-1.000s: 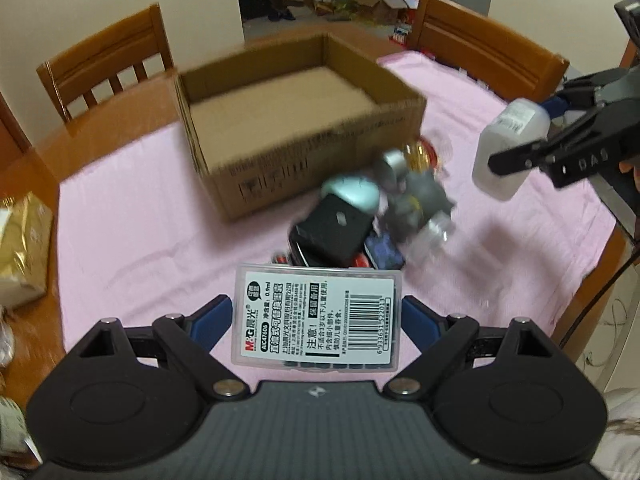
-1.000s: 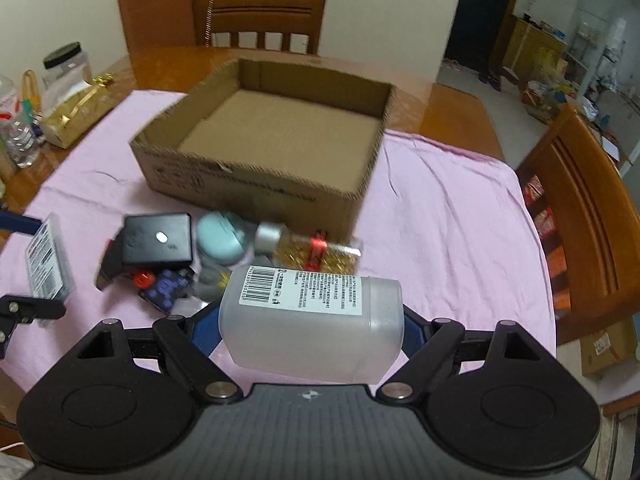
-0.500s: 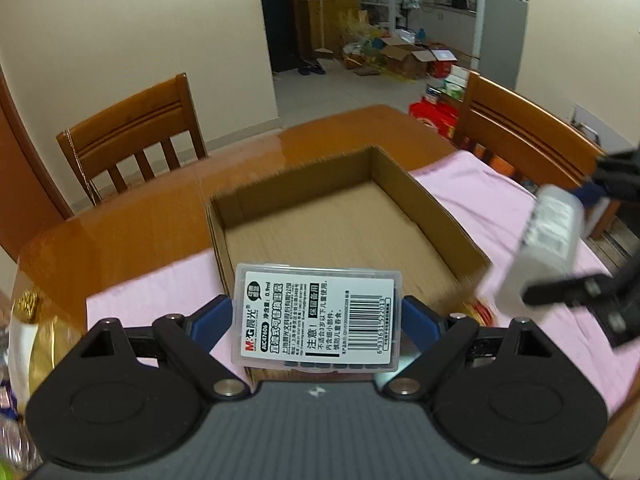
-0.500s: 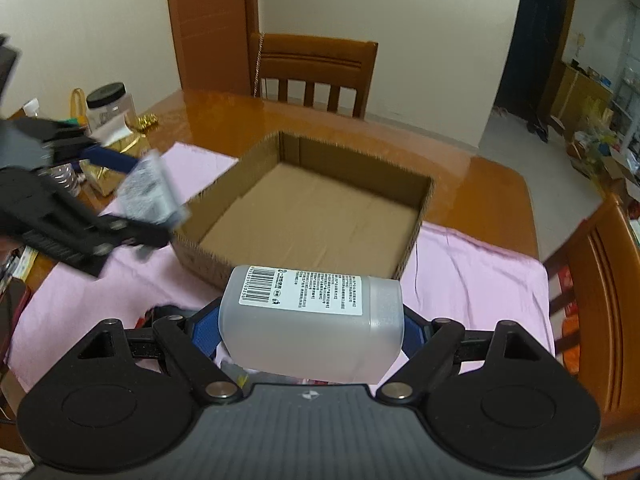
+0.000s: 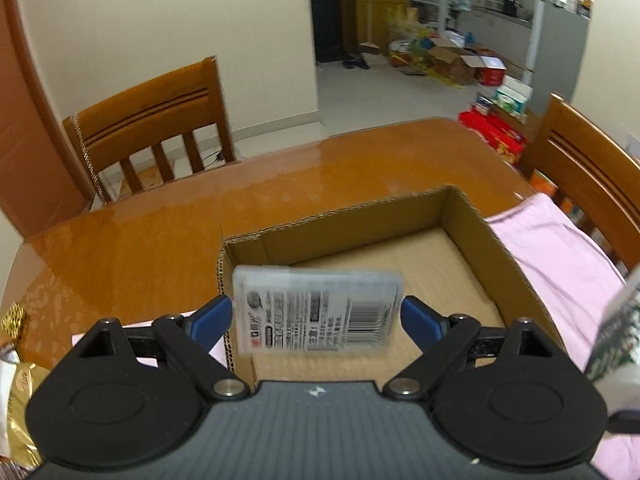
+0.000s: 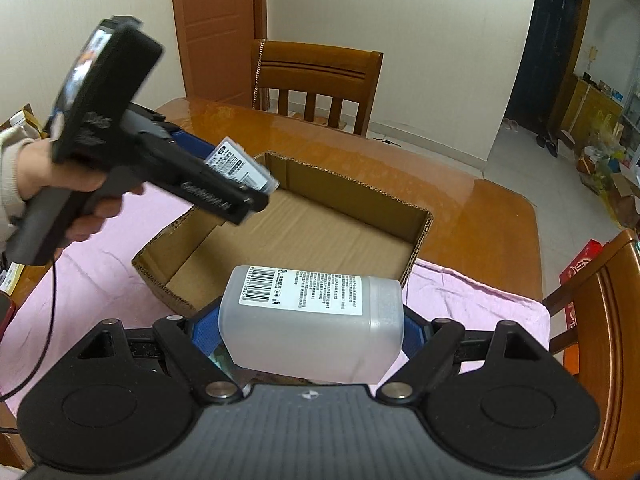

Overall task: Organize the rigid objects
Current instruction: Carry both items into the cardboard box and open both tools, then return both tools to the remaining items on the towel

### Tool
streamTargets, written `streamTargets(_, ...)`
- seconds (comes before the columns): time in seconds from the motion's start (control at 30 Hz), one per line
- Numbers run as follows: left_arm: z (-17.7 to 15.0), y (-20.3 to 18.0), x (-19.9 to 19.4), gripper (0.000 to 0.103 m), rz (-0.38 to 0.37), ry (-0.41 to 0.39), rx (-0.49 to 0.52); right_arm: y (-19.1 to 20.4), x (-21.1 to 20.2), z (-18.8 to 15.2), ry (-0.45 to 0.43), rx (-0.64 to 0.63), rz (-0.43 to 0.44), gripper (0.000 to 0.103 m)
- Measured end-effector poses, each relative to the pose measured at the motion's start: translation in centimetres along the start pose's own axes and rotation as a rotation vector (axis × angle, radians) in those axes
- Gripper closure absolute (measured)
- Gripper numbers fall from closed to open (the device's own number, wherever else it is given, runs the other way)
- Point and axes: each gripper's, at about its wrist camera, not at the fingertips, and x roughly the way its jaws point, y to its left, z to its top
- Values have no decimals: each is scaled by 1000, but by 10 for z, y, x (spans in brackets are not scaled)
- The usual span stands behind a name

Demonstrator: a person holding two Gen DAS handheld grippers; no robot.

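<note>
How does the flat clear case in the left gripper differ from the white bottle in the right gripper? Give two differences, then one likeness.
The clear case is thin and flat; the white bottle is thick and blocky. The case is see-through; the bottle is cloudy white. Both carry barcode labels and hang above the cardboard box.

A: What sort of place is this?

B: A home, I think a dining room. There is a glossy wooden table with wooden chairs around it, and a pink cloth lies on the near part.

A: What else shows it?

B: Far behind, an open doorway leads to a tiled room with cardboard boxes and household goods on the floor.
</note>
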Motion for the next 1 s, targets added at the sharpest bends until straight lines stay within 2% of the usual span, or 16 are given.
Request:
streamTargets(0.2,-12,10,-11,7,10,-20,-46,-5,15,9,11,-2,16,15)
streamTargets(0.7,-78,17,-96,2,94,-86,-142,-18,80,67,47,-18,-4,15)
streamTargets(0.73,-83,17,-99,2,92,-86,-155,-20,84,72,41,-6,-8,15)
streamTargets(0.83,-94,19,-101,2,95,-71,-183,-23,88,83,8,9,-40,0)
streamTargets(1.0,-115,20,-107,1,120,-46,-219,-19,80,80,-5,10,-57,0)
